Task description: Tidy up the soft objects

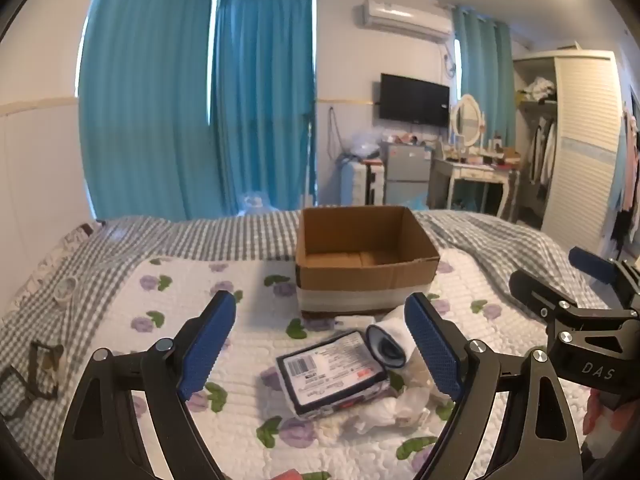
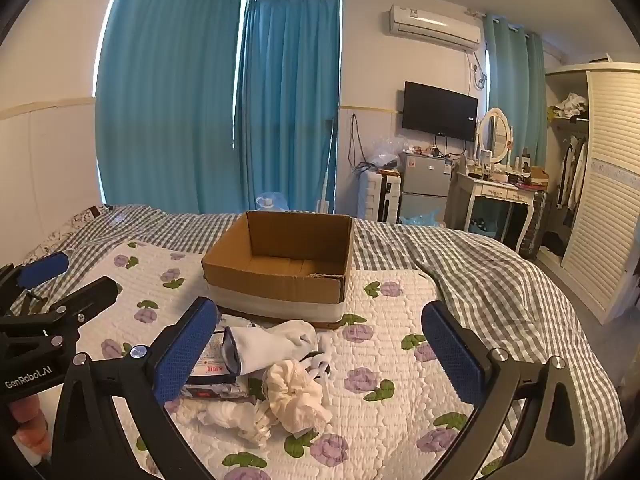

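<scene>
An open, empty cardboard box (image 1: 366,258) stands on the bed; it also shows in the right wrist view (image 2: 280,264). In front of it lies a heap of soft things: a dark plastic-wrapped packet (image 1: 334,372) with a barcode label, a white sock (image 2: 276,344) with a dark cuff, a cream crumpled cloth (image 2: 294,394) and white rags (image 2: 236,418). My left gripper (image 1: 320,344) is open, above the packet. My right gripper (image 2: 320,354) is open, above the sock and cream cloth. Both are empty.
The bed has a white quilt with purple flowers (image 2: 380,360) over a grey checked sheet (image 2: 480,272). A tape roll (image 1: 66,288) and a dark strap (image 1: 40,372) lie at the left. Beyond the bed stand teal curtains, a dresser (image 2: 500,192) and a wardrobe (image 2: 608,184).
</scene>
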Action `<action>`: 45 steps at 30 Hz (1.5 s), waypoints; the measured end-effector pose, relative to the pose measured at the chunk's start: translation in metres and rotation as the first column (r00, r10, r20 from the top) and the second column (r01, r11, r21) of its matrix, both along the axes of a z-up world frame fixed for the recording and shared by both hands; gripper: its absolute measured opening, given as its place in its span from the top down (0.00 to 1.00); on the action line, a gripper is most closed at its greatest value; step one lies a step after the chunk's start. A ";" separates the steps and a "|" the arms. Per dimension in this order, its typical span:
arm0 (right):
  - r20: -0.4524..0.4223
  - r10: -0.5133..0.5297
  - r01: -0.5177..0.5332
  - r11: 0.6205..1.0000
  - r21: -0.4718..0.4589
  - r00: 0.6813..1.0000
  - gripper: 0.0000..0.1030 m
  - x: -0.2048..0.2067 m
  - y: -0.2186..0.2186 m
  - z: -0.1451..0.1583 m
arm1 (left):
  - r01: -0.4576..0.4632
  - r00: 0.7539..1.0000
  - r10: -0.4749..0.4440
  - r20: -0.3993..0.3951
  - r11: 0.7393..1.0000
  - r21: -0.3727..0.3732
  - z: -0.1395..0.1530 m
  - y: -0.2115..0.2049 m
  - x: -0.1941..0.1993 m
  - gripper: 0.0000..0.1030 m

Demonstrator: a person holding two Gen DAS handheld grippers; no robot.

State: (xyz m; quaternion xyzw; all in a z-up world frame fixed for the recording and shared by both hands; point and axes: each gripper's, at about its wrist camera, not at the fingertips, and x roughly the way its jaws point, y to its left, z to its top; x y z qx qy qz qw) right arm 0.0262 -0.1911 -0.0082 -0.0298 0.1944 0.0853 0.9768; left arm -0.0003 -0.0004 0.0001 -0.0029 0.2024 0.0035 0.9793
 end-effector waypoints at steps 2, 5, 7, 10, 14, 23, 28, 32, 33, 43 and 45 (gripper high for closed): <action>-0.004 0.000 0.000 1.000 -0.002 1.000 0.00 0.001 0.000 0.000 | -0.001 1.000 0.001 0.003 1.000 -0.002 0.000 0.000 0.000 0.15; -0.002 -0.001 0.001 1.000 -0.003 1.000 0.00 0.000 0.000 0.000 | -0.004 1.000 0.004 -0.001 1.000 -0.004 0.000 0.001 -0.001 0.15; 0.001 -0.001 0.001 1.000 -0.002 1.000 0.00 0.000 0.000 0.000 | -0.009 1.000 0.009 -0.002 1.000 -0.005 0.000 0.001 -0.002 0.15; -0.009 0.001 -0.001 1.000 -0.004 1.000 0.00 0.002 0.000 0.000 | -0.012 1.000 0.011 -0.002 1.000 -0.005 0.000 0.003 -0.001 0.15; -0.011 0.002 -0.002 1.000 -0.002 1.000 0.00 -0.002 0.003 0.000 | -0.014 1.000 0.014 -0.004 1.000 -0.012 -0.002 0.004 -0.001 0.15; -0.015 0.008 -0.008 1.000 0.004 1.000 0.00 0.002 0.001 0.000 | -0.017 1.000 0.017 -0.002 1.000 -0.011 -0.001 0.004 0.000 0.15; -0.018 0.010 -0.010 1.000 0.005 1.000 0.00 0.004 0.001 0.001 | -0.019 1.000 0.019 -0.002 1.000 -0.009 0.000 0.005 0.001 0.15; -0.021 0.011 -0.010 1.000 0.006 1.000 0.00 0.005 0.000 0.001 | -0.023 1.000 0.023 -0.004 1.000 -0.009 0.000 0.006 0.001 0.15; -0.021 0.011 -0.011 1.000 0.006 1.000 0.00 0.005 0.001 0.001 | -0.024 1.000 0.024 -0.006 1.000 -0.009 0.000 0.006 0.002 0.15; -0.021 0.018 -0.018 1.000 0.006 1.000 0.00 0.005 0.002 0.000 | -0.034 0.999 0.034 -0.010 0.999 -0.011 -0.002 0.008 0.002 0.15; -0.020 0.018 -0.018 1.000 0.006 1.000 0.00 0.004 0.002 0.000 | -0.037 0.999 0.037 -0.012 0.999 -0.011 -0.002 0.008 0.002 0.15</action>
